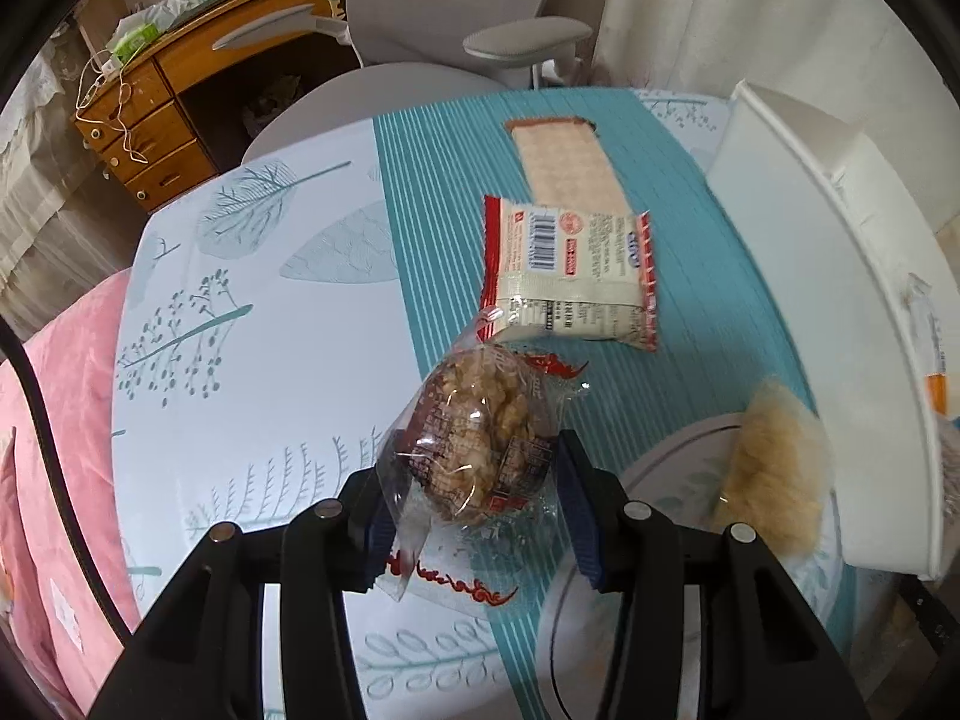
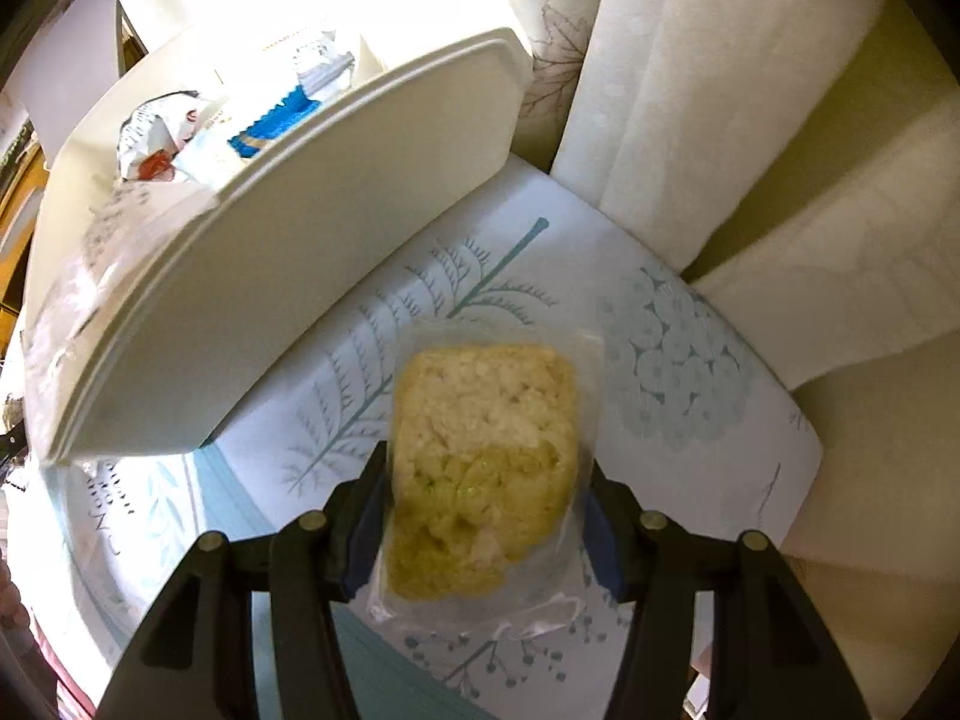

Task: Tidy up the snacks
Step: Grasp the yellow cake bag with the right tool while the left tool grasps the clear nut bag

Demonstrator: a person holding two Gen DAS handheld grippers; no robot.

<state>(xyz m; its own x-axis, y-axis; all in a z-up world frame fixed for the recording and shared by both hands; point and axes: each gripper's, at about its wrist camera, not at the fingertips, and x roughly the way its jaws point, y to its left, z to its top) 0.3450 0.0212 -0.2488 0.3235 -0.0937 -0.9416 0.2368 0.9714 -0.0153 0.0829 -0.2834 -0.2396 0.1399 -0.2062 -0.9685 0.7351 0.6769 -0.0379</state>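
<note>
My left gripper is shut on a clear-wrapped brown nutty snack, its blue pads pressing the wrapper from both sides above the table. My right gripper is shut on a pale yellow puffed rice cake in clear film; that cake also shows at the right of the left wrist view. On the teal mat lie a red-and-white packet and, beyond it, a long pale cracker pack. A white bin stands beside the right gripper and holds several packets, one of them blue.
The white bin lines the table's right side. A grey office chair and a wooden desk stand past the table's far edge. Pink bedding lies at the left. Pale curtains hang behind the table's corner.
</note>
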